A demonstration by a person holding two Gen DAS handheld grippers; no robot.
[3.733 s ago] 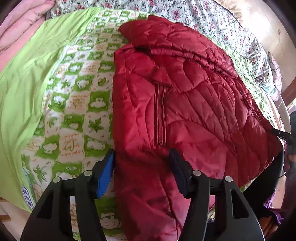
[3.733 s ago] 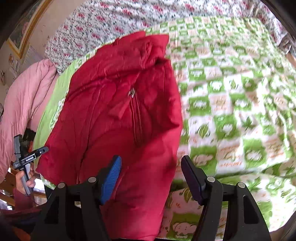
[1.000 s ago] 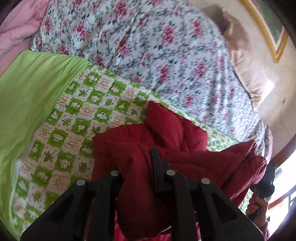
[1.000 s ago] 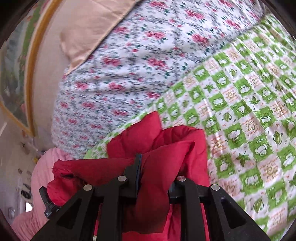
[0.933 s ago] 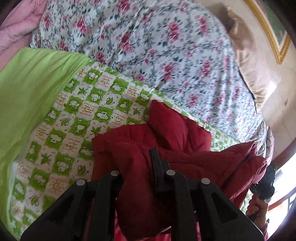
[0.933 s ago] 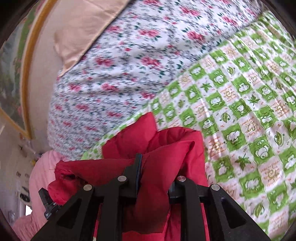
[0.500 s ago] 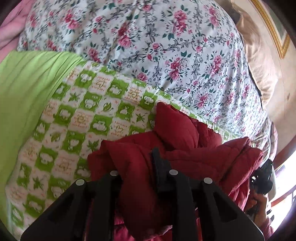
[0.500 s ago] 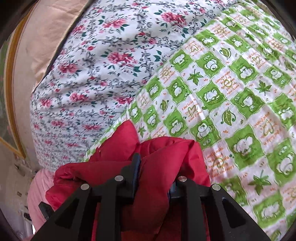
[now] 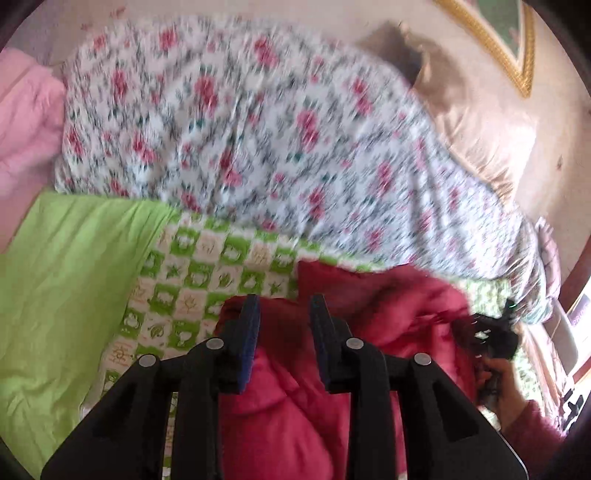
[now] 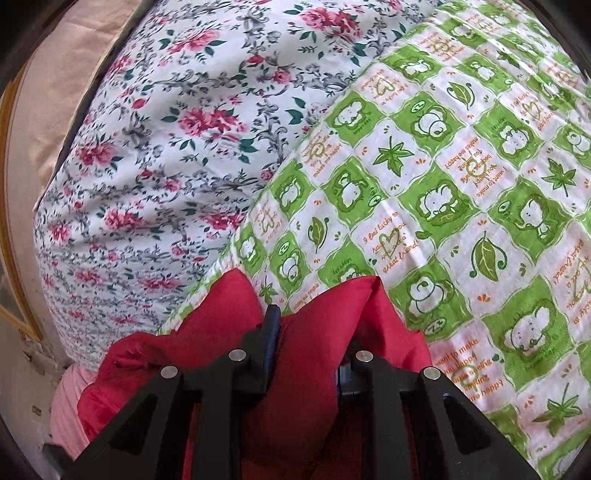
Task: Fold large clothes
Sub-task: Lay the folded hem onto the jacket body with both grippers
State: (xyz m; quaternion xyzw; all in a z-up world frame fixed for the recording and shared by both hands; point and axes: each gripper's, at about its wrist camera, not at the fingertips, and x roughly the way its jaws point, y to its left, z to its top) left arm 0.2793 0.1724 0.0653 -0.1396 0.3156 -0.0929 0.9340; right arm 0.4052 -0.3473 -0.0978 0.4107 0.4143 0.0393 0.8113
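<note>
A red quilted jacket (image 9: 399, 314) lies folded over on the green checkered bedsheet (image 9: 192, 280). My left gripper (image 9: 283, 317) is open just above the jacket's folded edge, blue pads apart, holding nothing. In the right wrist view the jacket (image 10: 306, 354) bunches up between the fingers of my right gripper (image 10: 306, 347), which is shut on its hem near the far end of the sheet (image 10: 461, 192). The right hand and its gripper also show at the right of the left wrist view (image 9: 491, 339).
A floral quilt (image 9: 258, 140) is piled at the head of the bed, with a beige pillow (image 9: 476, 122) behind it. A plain green sheet (image 9: 62, 280) and a pink blanket (image 9: 22, 125) lie to the left. A framed picture (image 9: 495, 33) hangs on the wall.
Both grippers carried the jacket's bottom hem up toward the collar. My left gripper has now opened and let go of the jacket; the right one stays shut on it.
</note>
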